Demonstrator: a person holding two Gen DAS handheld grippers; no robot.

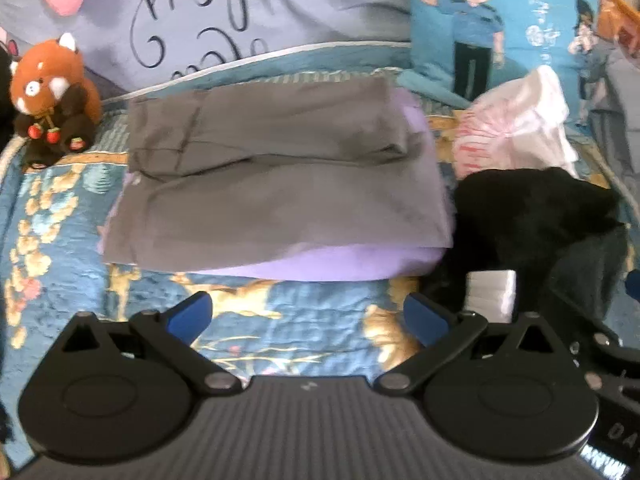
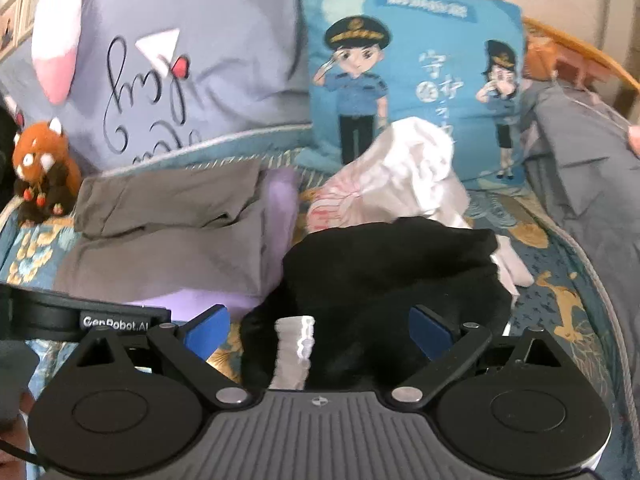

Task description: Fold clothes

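Note:
A folded grey garment [image 1: 276,184] lies on a folded lilac one [image 1: 320,268] on the bed; the right wrist view shows this grey garment [image 2: 172,236] at left. To its right sits a crumpled black garment [image 1: 532,216] [image 2: 392,276] with a white label [image 2: 294,352]. Behind it lies a bunched white and pink garment [image 1: 516,132] [image 2: 400,184]. My left gripper [image 1: 308,316] stands open over the bedspread, just in front of the folded stack, holding nothing. My right gripper [image 2: 320,332] is open too, its blue pads either side of the black garment's near edge.
A patterned blue bedspread [image 1: 60,240] covers the bed. A red panda plush [image 1: 52,96] sits at the back left. A lilac pillow [image 1: 248,20] and a blue cartoon cushion [image 1: 500,32] lean at the back. Grey bedding [image 2: 592,184] lies at right.

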